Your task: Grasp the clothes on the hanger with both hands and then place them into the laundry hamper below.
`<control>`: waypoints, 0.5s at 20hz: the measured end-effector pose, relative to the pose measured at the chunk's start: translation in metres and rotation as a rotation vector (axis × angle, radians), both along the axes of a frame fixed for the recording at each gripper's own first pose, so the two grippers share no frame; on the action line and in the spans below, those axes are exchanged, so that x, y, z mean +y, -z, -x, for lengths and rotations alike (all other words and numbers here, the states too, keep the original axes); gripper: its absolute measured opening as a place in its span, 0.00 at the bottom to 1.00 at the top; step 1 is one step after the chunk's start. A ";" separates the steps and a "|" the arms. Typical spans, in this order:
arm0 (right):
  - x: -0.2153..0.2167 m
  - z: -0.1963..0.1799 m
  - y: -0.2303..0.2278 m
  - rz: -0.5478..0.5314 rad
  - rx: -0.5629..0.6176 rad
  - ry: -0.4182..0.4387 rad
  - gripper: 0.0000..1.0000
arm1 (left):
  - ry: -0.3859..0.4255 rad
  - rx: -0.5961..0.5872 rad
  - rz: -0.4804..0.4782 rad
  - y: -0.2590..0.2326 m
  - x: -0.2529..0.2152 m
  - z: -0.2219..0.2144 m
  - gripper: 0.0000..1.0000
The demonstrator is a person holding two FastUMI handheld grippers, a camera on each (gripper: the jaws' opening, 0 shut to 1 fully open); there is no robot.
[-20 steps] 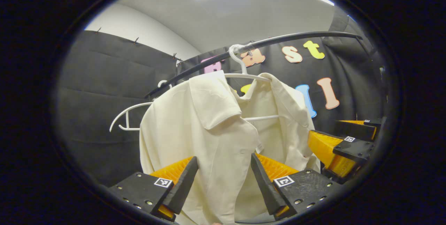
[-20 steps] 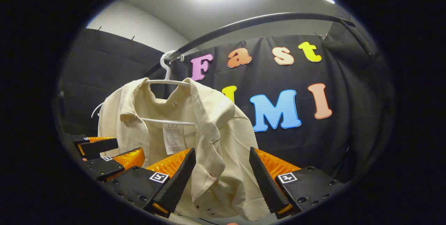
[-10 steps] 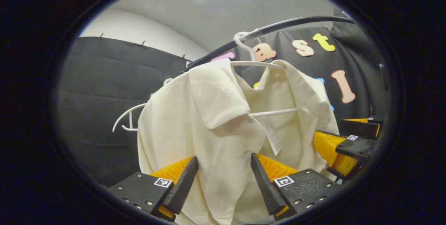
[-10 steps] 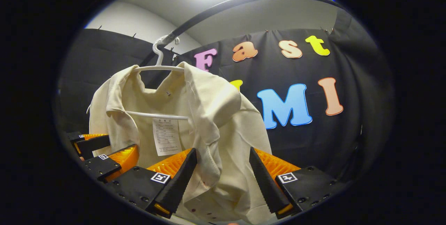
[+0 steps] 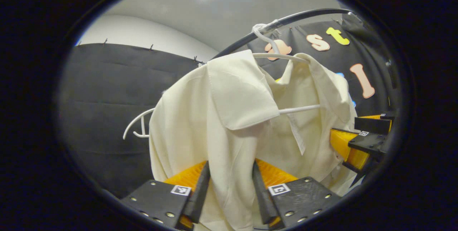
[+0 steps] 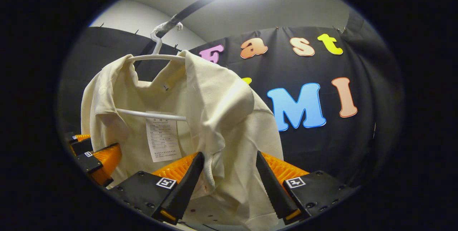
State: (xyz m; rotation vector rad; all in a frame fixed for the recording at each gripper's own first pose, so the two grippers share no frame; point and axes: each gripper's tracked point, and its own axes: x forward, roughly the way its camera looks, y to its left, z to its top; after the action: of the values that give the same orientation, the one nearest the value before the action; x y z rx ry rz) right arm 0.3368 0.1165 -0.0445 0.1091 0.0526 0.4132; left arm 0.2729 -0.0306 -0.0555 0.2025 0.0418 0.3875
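A cream collared shirt [image 5: 229, 116] hangs on a white hanger [image 5: 282, 56] hooked over a black rail [image 5: 304, 14]. My left gripper [image 5: 229, 191] straddles the shirt's left front panel low down; its jaws have narrowed and stand close on either side of the cloth, still open. In the right gripper view the shirt [image 6: 214, 116] hangs with its inner label showing, on the hanger [image 6: 157, 57]. My right gripper [image 6: 227, 184] is open wide, with the shirt's right front edge hanging between the fingers. The right gripper [image 5: 354, 141] also appears at the left view's right edge, and the left gripper [image 6: 93, 156] at the right view's left edge.
A second, bare white hanger [image 5: 139, 127] hangs on the rail behind the shirt's left shoulder. The black rail [image 6: 200, 5] curves overhead. Black cloth walls close in behind and to both sides, with ceiling lights above.
Both grippers moved up and closer to the shirt, which looms larger. The left gripper's jaws have narrowed around the front panel. The right gripper's jaws stayed wide.
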 end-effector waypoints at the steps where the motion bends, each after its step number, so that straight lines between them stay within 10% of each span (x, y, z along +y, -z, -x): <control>1: 0.005 -0.001 0.001 -0.006 0.006 -0.005 0.87 | 0.004 0.001 0.006 0.001 0.001 0.000 0.54; 4: 0.009 -0.011 0.011 0.018 0.014 0.015 0.77 | -0.023 0.007 -0.022 -0.002 0.007 -0.003 0.46; 7: -0.013 -0.022 0.009 0.045 -0.017 0.153 0.06 | -0.033 -0.011 -0.004 -0.005 0.018 -0.002 0.02; 10: -0.013 -0.023 0.006 0.070 -0.049 0.158 0.01 | -0.081 -0.044 -0.010 -0.019 0.029 0.017 0.01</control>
State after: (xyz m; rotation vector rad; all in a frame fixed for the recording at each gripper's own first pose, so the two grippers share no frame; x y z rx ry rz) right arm 0.3599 0.1032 -0.0503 0.0337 0.0101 0.2559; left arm 0.2564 -0.0014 -0.0370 0.2026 0.0048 0.4731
